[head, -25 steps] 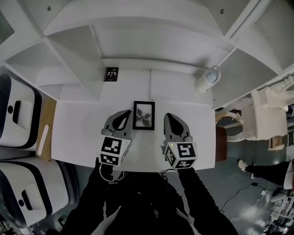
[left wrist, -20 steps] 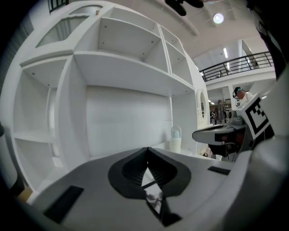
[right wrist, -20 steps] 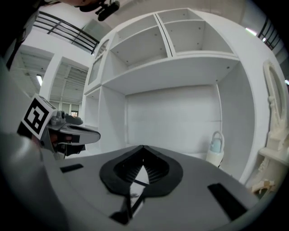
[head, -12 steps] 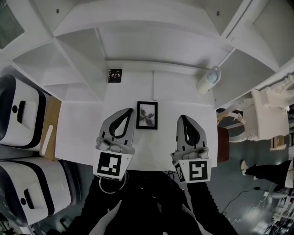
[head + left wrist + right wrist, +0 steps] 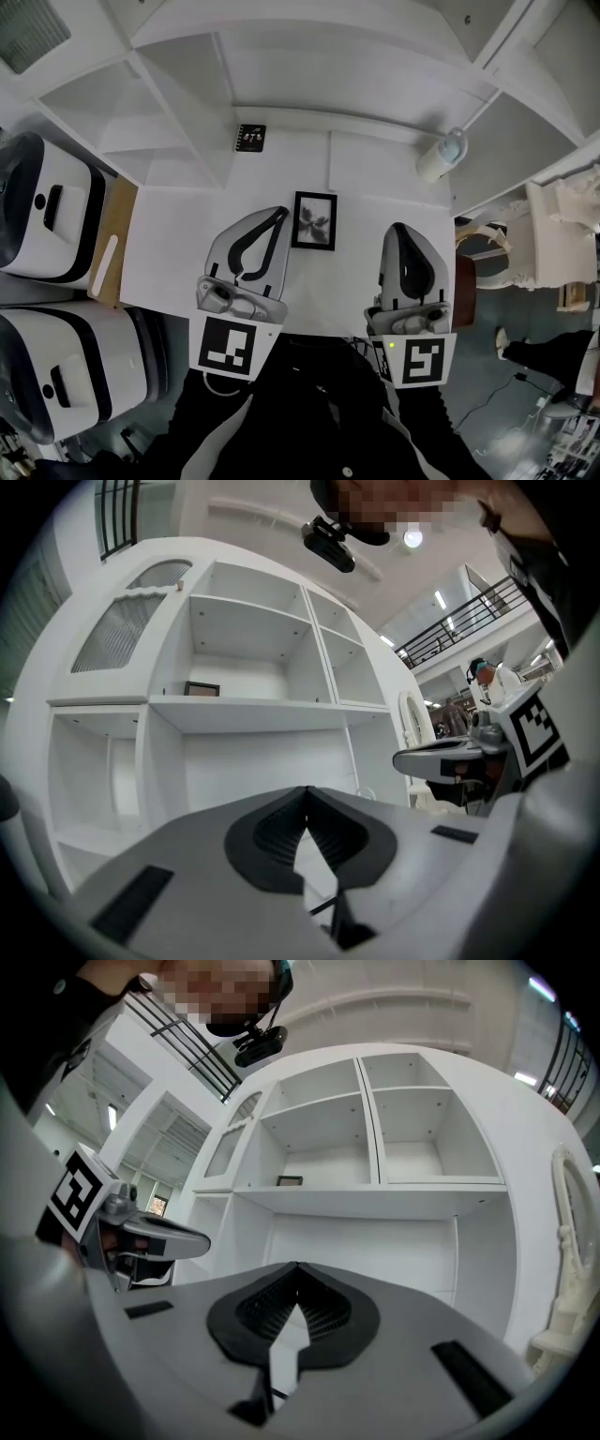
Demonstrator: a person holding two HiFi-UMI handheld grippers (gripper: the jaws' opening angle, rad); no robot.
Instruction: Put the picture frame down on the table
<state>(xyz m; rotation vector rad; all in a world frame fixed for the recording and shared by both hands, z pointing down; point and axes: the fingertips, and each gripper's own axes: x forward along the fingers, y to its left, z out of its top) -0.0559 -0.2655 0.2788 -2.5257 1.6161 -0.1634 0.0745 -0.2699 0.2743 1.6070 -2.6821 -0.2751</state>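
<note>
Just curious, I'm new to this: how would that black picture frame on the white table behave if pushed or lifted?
The picture frame has straight black edges, so it is probably stiff. It appears to lie flat on the table, so a push would likely slide it, not tip it. Glass, if any, could crack.

Left gripper (image 5: 265, 228) and right gripper (image 5: 403, 246) held level, side by side, jaws together, both empty.

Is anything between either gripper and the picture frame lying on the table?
Nothing visible. The picture frame lies flat on the white table, between the left gripper and the right gripper. Both are shut and empty, with only open space between them and the frame.
</note>
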